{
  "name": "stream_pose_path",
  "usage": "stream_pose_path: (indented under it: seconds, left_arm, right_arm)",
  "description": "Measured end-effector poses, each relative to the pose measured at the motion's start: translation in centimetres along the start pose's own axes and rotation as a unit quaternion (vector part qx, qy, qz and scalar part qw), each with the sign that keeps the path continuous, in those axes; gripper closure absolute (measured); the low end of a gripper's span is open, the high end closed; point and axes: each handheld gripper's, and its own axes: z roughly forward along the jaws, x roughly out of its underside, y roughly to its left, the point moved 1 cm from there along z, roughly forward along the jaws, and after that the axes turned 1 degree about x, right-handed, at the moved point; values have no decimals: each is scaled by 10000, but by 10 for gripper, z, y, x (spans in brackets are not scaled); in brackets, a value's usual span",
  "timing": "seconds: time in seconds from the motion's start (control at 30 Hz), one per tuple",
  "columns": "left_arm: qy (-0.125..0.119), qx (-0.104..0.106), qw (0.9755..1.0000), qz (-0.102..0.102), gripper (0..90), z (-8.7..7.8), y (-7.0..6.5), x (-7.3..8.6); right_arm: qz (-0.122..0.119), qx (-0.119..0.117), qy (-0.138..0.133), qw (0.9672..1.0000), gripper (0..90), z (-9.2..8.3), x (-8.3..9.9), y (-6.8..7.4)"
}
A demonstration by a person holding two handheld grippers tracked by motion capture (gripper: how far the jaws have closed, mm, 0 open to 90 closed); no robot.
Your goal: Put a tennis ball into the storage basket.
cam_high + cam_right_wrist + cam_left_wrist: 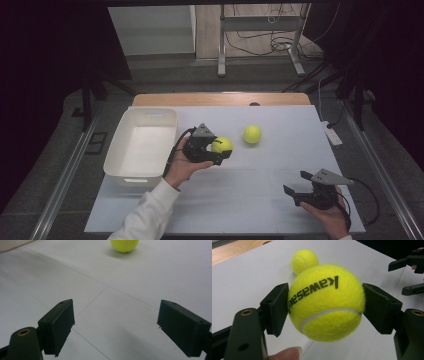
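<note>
Left gripper clamps one fuzzy yellow tennis ball; second ball waits beyond, white plastic bin alongside; right gripper gapes empty.

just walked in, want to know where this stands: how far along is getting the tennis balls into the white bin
Nothing looks done yet: the white bin looks empty. In hand: the left claw is shut on one tennis ball, held beside the bin, not over it. Left: that ball has to go in, and the second tennis ball sits loose on the table. The right claw is open and holds nothing. That the bin is the goal is my guess.
</note>
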Motion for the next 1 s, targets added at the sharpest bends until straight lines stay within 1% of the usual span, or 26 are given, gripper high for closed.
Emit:
stream_pose_path:
  seconds: [0.3, 0.47, 0.53, 1.0]
  left_arm:
    - [-106, -74, 9999, -60, 268, -7, 5, -3]
    - [-152, -160, 9997, -78, 268, -10, 7, -3]
    - [-195, -229, 9995, -99, 268, -12, 9, -3]
    - [-326, -382, 9986, -186, 268, -27, 21, -4]
  right_arm:
    - [21, 7, -11, 10000, 145, -2, 1, 0]
    - [12, 28, -9, 10000, 145, -2, 1, 0]
    - [10, 38, -11, 10000, 145, -3, 1, 0]
    - [20, 40, -23, 10000, 145, -4, 1, 0]
